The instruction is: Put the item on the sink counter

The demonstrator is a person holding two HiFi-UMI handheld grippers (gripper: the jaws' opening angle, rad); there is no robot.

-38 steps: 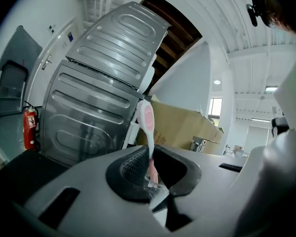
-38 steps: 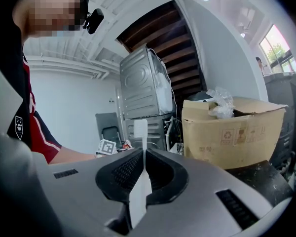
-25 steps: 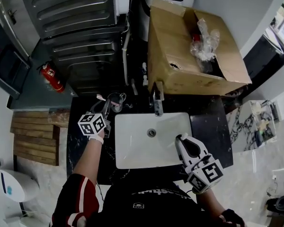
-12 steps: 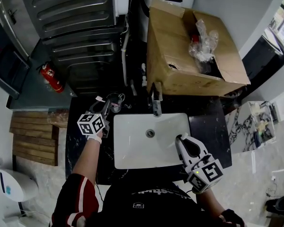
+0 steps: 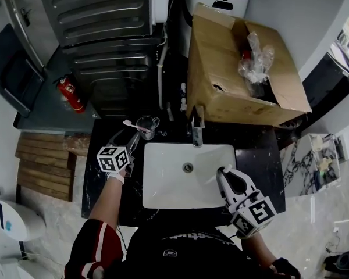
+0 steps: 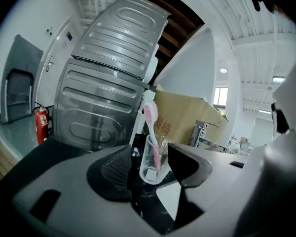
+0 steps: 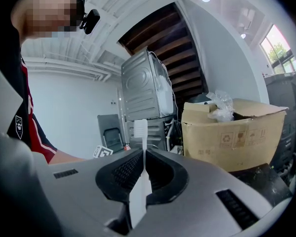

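A clear cup holding a pink toothbrush stands upright on the black sink counter, left of the faucet. My left gripper sits just in front of it with its jaws opening. In the left gripper view the cup and pink toothbrush stand between the spread fingers, and the pads do not press on it. My right gripper hovers over the basin's front right corner, shut on a white toothbrush that sticks up from its jaws.
The white sink basin and chrome faucet lie between my grippers. An open cardboard box stands behind the faucet. Grey metal appliances, a red fire extinguisher and wooden slats are to the left.
My left gripper's jaws have let go of the cup, which now stands free on the counter. The right gripper has stayed put with its toothbrush.
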